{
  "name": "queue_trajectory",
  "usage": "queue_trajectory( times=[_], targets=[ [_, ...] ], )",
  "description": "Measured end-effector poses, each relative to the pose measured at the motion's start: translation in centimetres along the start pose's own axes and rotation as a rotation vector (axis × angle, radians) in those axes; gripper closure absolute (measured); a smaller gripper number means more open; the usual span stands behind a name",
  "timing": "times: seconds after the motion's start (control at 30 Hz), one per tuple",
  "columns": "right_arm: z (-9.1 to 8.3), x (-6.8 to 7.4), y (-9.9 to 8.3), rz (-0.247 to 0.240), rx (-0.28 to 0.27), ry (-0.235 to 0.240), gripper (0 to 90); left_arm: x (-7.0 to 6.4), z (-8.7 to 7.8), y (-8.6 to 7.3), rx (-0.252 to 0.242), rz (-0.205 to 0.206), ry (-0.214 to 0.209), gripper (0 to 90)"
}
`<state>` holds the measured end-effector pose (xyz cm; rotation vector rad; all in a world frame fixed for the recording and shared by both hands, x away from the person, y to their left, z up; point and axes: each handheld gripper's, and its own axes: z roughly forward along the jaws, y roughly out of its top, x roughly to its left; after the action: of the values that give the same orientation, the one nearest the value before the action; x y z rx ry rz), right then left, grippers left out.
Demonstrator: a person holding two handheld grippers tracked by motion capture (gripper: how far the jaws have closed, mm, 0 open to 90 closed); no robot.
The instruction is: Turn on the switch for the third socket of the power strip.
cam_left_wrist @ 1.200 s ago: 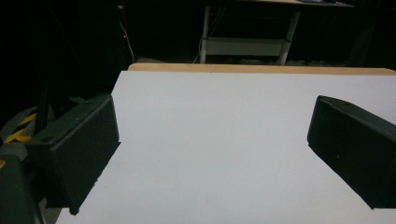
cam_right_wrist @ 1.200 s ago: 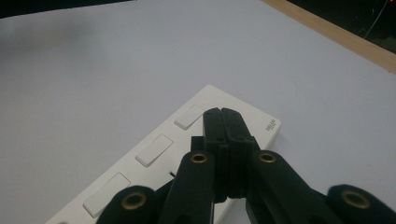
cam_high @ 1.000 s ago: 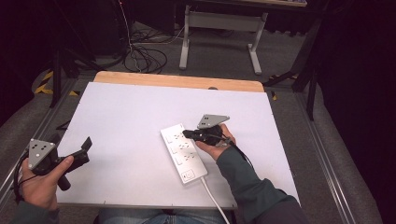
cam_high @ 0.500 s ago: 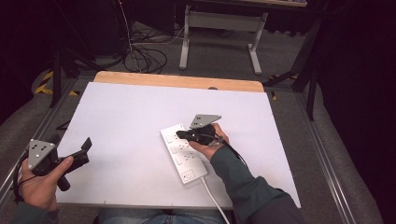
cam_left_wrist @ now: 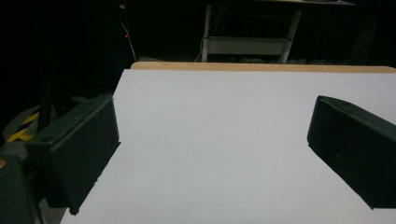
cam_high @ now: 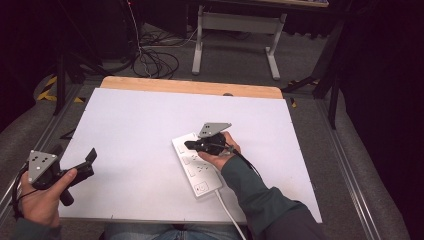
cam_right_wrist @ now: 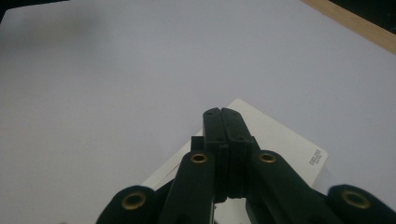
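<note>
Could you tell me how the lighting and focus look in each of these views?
High view: white table evenly lit, dark surroundings. Left gripper view: open jaws dim, slightly soft. Right gripper view: shut jaws blurred near the lens, power strip sharper, no glare.

High view looks down and forward over the whole table [cam_high: 150, 130], floor at frame top. Left gripper view sits low, facing the far edge. Right gripper view hangs close above the power strip [cam_right_wrist: 280, 135], sharing it with high view.
</note>
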<state>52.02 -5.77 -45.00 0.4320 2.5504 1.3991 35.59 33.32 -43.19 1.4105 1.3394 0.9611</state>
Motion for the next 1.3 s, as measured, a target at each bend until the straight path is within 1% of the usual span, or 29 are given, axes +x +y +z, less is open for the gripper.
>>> queue_trajectory(
  times=[0.07,0.17,0.27,0.3,0.33,0.37,0.5,0.67,0.77,0.97,1.13,1.17,1.23,1.3],
  targets=[
    [0.2,0.0,0.0,-0.003,0.003,0.003,90.0,0.0,0.0,0.0,-0.001,-0.009,0.001,2.8],
    [0.7,0.0,0.0,-0.003,0.014,0.007,90.0,0.0,0.0,0.0,0.000,-0.003,0.000,2.8],
    [1.2,0.0,0.1,-0.007,0.020,0.011,90.0,0.0,0.1,0.0,-0.002,-0.008,-0.004,2.7],
    [1.3,0.1,0.1,-0.008,0.022,0.015,90.0,0.0,0.1,0.0,0.000,-0.001,-0.006,2.7],
    [1.4,0.0,0.2,-0.009,0.022,0.015,90.0,0.0,0.2,-0.1,-0.002,-0.012,-0.007,2.7],
    [1.5,0.0,0.2,-0.008,0.023,0.015,90.0,0.1,0.1,0.0,0.001,-0.007,-0.008,2.8],
    [2.1,0.0,0.4,-0.009,0.030,0.021,90.0,0.1,0.1,-0.1,-0.005,-0.012,-0.006,2.8],
    [2.9,0.3,0.6,-0.031,0.052,0.030,90.0,0.1,-0.1,-0.1,-0.003,-0.005,-0.004,2.8],
    [3.2,0.4,0.5,-0.036,0.065,0.037,90.0,0.1,-0.1,-0.1,-0.002,-0.006,-0.001,2.8],
    [3.6,0.3,0.4,-0.039,0.085,0.037,90.0,0.2,-0.2,-0.1,-0.003,-0.004,-0.003,2.9],
    [3.6,0.3,0.4,-0.038,0.094,0.032,90.0,0.2,-0.2,-0.1,-0.001,-0.003,-0.004,2.9],
    [3.6,0.2,0.3,-0.032,0.094,0.030,90.0,0.2,-0.2,-0.1,-0.001,-0.003,-0.004,2.9],
    [3.5,0.0,0.2,-0.031,0.103,0.022,90.0,0.1,-0.2,-0.1,-0.001,-0.002,-0.004,2.9],
    [3.5,0.0,0.1,-0.029,0.110,0.024,90.0,0.1,-0.2,-0.1,0.002,-0.001,-0.004,2.9]
  ],
)
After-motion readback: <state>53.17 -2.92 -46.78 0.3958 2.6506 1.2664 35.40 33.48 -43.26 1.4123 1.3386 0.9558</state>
